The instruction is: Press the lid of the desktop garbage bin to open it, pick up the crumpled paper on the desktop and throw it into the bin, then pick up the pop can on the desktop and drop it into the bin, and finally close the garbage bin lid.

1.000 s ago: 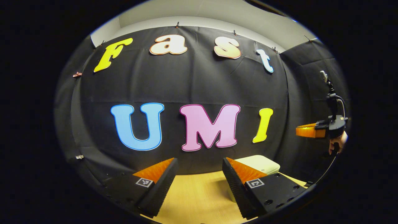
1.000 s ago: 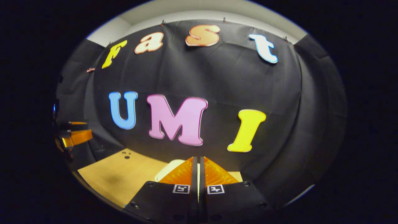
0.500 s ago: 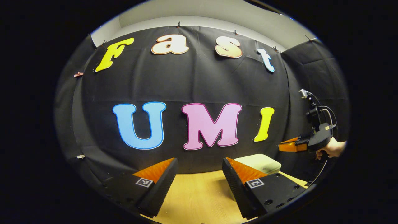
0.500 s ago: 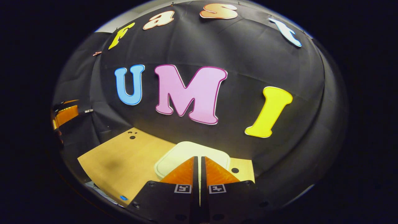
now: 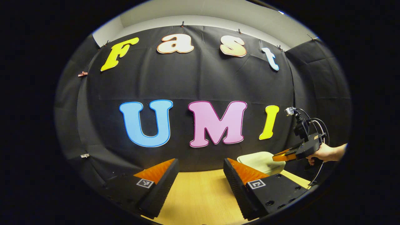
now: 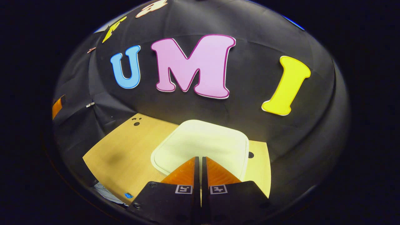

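While the garbage bin lid point(image 6: 203, 145) lies closed near the back edge of the wooden desktop point(image 6: 125, 156), close to the black cloth wall point(image 6: 243, 103), the right gripper point(image 6: 200, 162) hangs over its near edge, fingers pressed together on nothing. In the left gripper view, the left gripper point(image 5: 200, 164) is spread wide over bare desktop, and a hand point(image 5: 323, 153) holds the right gripper above the lid.

looks like a staged recording booth in a lab rather than anyone's home, since black cloth point(image 5: 187, 81) clipped up with small clips point(image 5: 82, 74) walls in a light wooden desktop point(image 6: 125, 150), with a plain pale wall point(image 5: 203, 14) showing above the cloth
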The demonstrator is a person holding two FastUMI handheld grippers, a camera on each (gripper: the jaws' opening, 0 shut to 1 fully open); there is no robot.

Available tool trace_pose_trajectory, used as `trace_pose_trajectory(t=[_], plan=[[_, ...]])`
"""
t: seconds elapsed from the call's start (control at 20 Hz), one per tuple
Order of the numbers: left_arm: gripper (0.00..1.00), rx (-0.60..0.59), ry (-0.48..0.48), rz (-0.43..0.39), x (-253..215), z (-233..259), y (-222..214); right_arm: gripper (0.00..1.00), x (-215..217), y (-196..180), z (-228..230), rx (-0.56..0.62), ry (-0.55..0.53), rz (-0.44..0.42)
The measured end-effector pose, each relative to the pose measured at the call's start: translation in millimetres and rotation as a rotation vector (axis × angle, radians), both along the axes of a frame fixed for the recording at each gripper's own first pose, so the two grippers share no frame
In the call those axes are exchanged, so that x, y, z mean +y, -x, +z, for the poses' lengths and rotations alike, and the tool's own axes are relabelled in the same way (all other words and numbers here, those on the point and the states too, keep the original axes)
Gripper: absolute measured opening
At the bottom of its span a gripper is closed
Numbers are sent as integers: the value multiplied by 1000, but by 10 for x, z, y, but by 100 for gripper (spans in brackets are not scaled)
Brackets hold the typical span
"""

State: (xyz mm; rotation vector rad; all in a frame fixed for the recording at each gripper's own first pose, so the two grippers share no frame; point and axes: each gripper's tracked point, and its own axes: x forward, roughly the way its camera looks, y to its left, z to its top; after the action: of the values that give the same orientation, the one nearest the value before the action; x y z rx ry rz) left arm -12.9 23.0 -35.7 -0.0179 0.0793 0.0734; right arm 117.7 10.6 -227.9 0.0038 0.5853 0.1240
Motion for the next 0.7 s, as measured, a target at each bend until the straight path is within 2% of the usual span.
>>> trace_pose_trajectory(t=[0.35, 0.7], plan=[[93, 28, -1, 9, 14, -92, 45, 6, 87, 65, -208, 33, -14, 22], [93, 33, 8, 2, -55, -128, 35, 6, 84, 72, -173, 59, -138, -4]])
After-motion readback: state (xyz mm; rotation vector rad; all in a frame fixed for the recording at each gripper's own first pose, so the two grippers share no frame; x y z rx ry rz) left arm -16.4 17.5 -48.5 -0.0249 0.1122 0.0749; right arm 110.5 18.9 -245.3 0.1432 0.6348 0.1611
